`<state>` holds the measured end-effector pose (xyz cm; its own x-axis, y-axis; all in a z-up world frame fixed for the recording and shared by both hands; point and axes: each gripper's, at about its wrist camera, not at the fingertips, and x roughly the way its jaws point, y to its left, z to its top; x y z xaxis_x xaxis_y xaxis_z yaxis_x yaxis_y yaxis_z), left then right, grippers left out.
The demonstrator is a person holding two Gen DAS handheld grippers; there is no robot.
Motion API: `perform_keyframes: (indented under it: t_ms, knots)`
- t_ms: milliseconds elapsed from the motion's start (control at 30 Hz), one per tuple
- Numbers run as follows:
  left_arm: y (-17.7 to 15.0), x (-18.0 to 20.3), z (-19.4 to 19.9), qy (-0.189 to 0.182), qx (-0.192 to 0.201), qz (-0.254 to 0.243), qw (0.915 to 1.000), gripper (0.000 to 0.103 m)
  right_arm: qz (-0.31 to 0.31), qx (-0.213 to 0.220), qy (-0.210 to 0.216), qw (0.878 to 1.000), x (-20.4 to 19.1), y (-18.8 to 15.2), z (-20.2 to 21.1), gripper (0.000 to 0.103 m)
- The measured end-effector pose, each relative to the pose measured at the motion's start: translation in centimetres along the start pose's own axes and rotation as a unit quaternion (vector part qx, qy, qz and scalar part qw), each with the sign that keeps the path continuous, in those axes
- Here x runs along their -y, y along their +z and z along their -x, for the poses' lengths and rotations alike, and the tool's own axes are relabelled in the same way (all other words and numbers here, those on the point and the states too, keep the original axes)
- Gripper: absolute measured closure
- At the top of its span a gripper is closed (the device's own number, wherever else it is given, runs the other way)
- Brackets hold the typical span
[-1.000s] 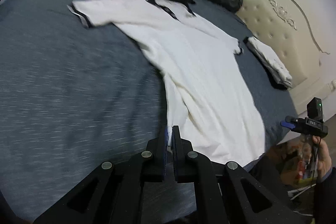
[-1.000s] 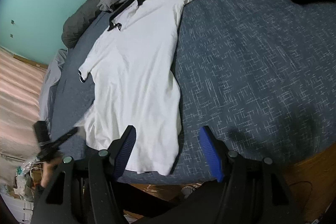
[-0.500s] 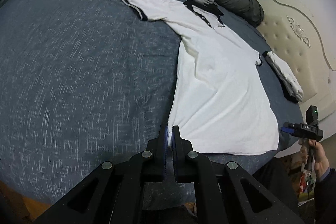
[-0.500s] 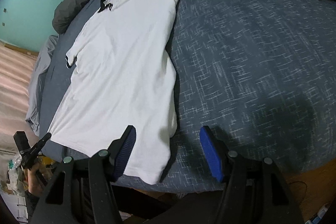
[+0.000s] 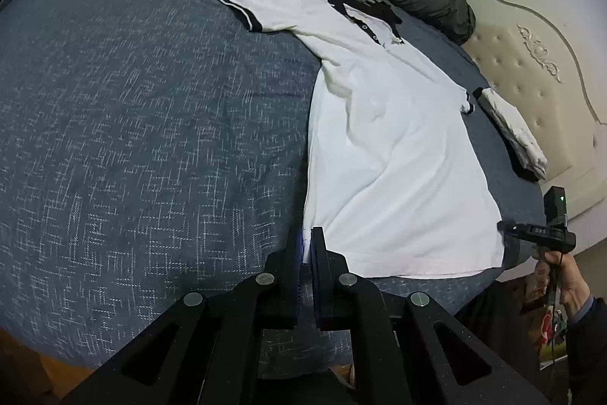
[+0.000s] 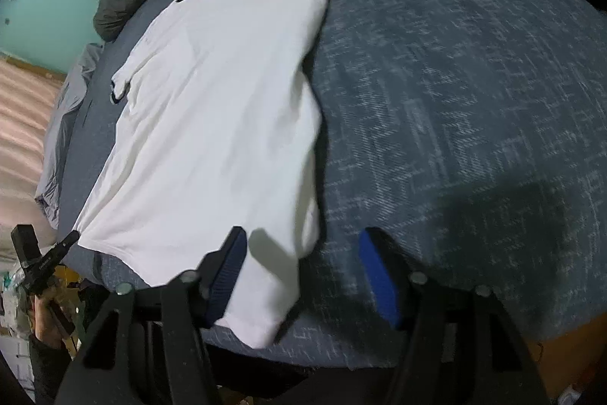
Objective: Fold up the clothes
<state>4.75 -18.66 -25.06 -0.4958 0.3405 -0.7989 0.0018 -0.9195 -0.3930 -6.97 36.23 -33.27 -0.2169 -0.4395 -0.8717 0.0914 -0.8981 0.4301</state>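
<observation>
white polo shirt (image 5: pixel 387 154) flat, collar far, hem near | left gripper (image 5: pixel 306 245) pinching hem corner | right gripper (image 6: pixel 303 249) wide, empty

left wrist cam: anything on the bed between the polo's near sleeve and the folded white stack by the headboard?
Nothing: only a narrow strip of bare blue bedspread separates the polo sleeve from the folded stack, seen in the left wrist view.
</observation>
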Motion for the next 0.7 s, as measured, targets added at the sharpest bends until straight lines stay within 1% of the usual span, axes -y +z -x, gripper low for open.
perform_keyframes:
  t_ms: [33, 67, 133, 233, 300, 367, 433, 500, 533, 567, 633, 700]
  knots:
    - [0.0, 0.1, 0.1, 0.0, 0.001, -0.001, 1.0, 0.099, 0.011, 0.0, 0.0, 1.0, -0.5, 0.1, 0.0, 0.081]
    - [0.0, 0.2, 0.2, 0.0, 0.001, -0.002, 1.0, 0.099, 0.026, 0.002, -0.002, 1.0, -1.3, 0.3, 0.1, 0.094]
    - [0.0, 0.5, 0.2, -0.001, 0.001, -0.005, 1.0, 0.099, 0.056, 0.006, -0.004, 0.998, -2.8, 0.6, 0.3, 0.097]
    - [0.0, 0.7, 0.1, 0.0, -0.001, -0.007, 1.0, 0.099, 0.097, 0.017, 0.002, 0.995, -5.7, 1.3, 0.8, 0.097]
    - [0.0, 0.7, 0.0, 0.001, -0.002, -0.005, 1.0, 0.099, 0.119, 0.023, 0.013, 0.993, -8.0, 1.8, 0.8, 0.097]
    - [0.0, 0.9, -0.1, 0.002, -0.004, -0.006, 1.0, 0.099, 0.142, 0.018, 0.014, 0.99, -10.2, 1.9, 0.0, 0.097]
    - [0.0, 1.0, -0.1, 0.001, -0.006, -0.008, 1.0, 0.099, 0.148, 0.002, 0.017, 0.989, -11.2, 2.1, -1.1, 0.094]
    - [-0.1, 1.1, 0.0, 0.0, -0.006, -0.01, 0.9999, 0.099, 0.148, -0.016, 0.023, 0.989, -11.9, 2.2, -2.2, 0.094]
    - [-0.1, 1.1, 0.0, -0.001, -0.006, -0.011, 0.9999, 0.099, 0.145, -0.02, 0.031, 0.989, -12.1, 2.2, -2.4, 0.087]
    - [-0.1, 1.0, 0.0, 0.0, -0.006, -0.011, 0.9999, 0.099, 0.14, -0.016, 0.045, 0.989, -12.0, 2.3, -2.2, 0.074]
    - [0.0, 0.8, -0.2, -0.001, -0.008, -0.009, 0.9999, 0.099, 0.123, 0.002, 0.071, 0.99, -11.4, 2.5, -1.4, 0.06]
    - [0.0, 0.6, -0.3, -0.001, -0.009, -0.008, 0.9999, 0.099, 0.101, 0.032, 0.085, 0.991, -10.1, 3.1, 0.2, 0.06]
